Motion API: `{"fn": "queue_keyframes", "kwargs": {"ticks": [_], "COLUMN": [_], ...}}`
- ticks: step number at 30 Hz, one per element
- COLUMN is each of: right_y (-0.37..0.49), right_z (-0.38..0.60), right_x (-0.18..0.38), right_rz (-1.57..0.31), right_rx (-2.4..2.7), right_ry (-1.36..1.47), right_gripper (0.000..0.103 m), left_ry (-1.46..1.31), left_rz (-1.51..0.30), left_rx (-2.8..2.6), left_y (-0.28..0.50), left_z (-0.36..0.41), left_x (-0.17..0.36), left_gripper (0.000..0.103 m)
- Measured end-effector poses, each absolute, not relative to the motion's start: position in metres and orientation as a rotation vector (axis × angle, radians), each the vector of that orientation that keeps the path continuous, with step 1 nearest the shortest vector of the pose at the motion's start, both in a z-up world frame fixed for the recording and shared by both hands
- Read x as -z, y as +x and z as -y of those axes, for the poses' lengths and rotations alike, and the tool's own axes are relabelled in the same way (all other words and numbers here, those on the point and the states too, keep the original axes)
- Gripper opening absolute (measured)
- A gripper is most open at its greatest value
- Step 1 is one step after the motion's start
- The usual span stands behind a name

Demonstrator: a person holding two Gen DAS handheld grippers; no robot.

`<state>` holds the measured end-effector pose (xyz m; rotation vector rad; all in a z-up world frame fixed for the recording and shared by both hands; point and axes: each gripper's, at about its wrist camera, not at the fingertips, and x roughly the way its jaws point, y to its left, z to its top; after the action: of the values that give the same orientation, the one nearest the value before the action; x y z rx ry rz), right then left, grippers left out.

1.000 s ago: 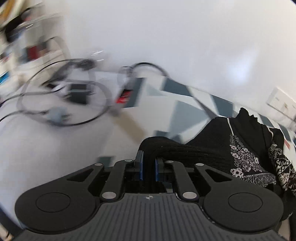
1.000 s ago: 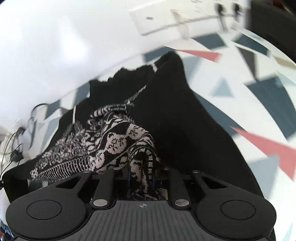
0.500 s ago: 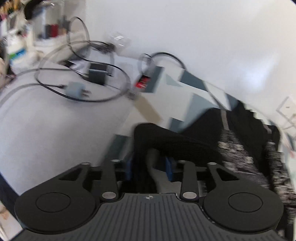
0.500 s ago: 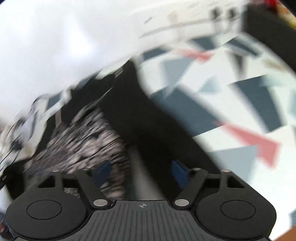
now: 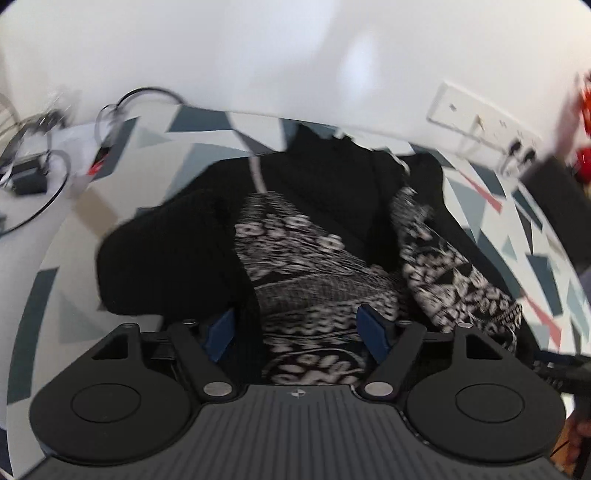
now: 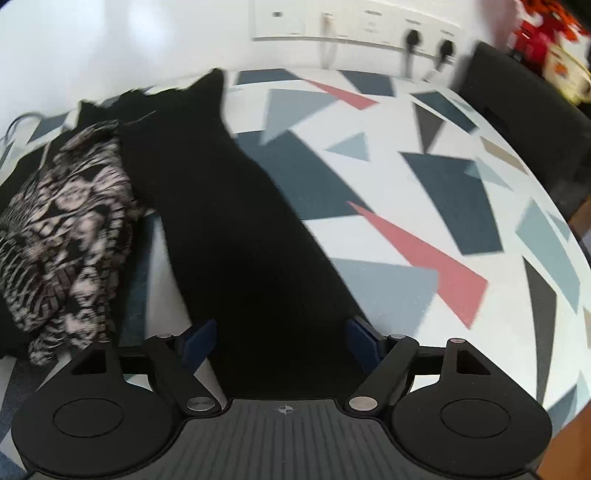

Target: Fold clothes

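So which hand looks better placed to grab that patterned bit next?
Probably the left gripper: its open jaws straddle the black-and-white patterned fabric. The right gripper hangs open over the plain black fabric.

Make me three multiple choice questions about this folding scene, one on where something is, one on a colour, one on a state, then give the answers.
1. Where are the wall sockets?
A. on the wall behind the table
B. under the garment
C. on the floor

2. What colour are the pads on the fingers?
A. yellow
B. blue
C. green

3. How does the left gripper stand?
A. shut on a cable
B. shut on nothing
C. open over the garment

Answers: 1 A, the plate sits on the white wall above the table edge. 2 B, blue pads show in both views. 3 C, its fingers have just been opening and stand apart, patterned cloth below.
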<state>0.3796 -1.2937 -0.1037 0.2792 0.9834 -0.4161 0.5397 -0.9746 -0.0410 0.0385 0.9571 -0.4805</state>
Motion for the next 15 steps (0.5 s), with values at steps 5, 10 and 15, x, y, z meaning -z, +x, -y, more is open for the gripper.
{"fn": "queue_keyframes", "kwargs": {"ticks": [5,10,15], "right_y": [0.375,0.424,0.511], "right_z": [1.333,1.396,1.442], "right_x": [0.103,0.106,0.092], "right_rz": [-0.919,-0.838,-0.652], "right_rx": [0.479,0.583,0.513], "right_ry": [0.322,0.490,0.729], "right_gripper": [0.023,0.017,0.015], "left_ry": [0.060,0.045,0.035], "left_rz": [-0.996,-1.004,-1.032], "left_rx": [0.459,0.403,0.303], "left_y": [0.545,0.554,0.566], "left_z": [0.988,0.980,0.963], "left_x": [0.050,0.050,0.054], "left_gripper": [0.073,0.074,0.074]}}
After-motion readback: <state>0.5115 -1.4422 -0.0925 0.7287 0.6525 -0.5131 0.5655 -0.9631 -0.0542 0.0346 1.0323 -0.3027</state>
